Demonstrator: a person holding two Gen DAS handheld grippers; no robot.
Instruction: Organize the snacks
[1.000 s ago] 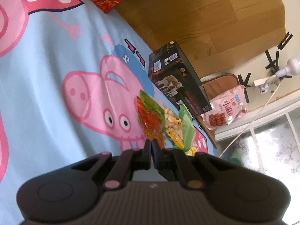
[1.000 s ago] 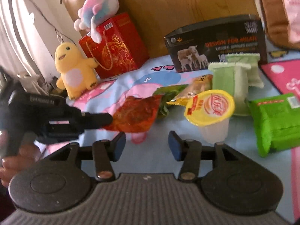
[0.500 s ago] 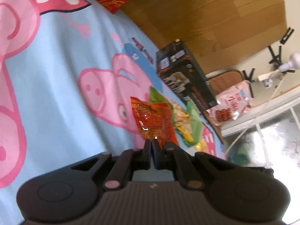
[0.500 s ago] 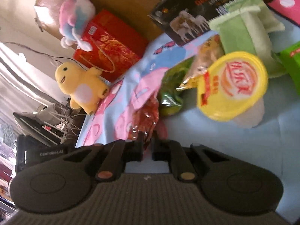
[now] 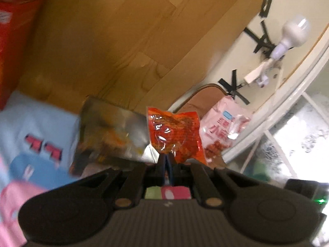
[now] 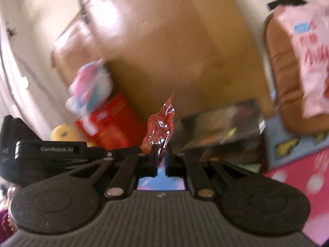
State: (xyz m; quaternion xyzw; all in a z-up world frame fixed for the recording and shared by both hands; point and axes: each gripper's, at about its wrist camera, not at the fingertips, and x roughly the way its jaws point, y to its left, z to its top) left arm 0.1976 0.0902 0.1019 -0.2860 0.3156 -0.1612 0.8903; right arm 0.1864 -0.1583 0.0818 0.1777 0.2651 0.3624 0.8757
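Right now you are holding the red snack packet [image 5: 174, 131] aloft before the dark box [image 5: 107, 131], both grippers [image 5: 167, 160] [image 6: 161, 154] clamped on it; sorting is barely beginning.

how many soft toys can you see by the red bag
2: a pink and blue plush on top of the red bag, and a yellow one left of it, partly hidden behind the left claw.
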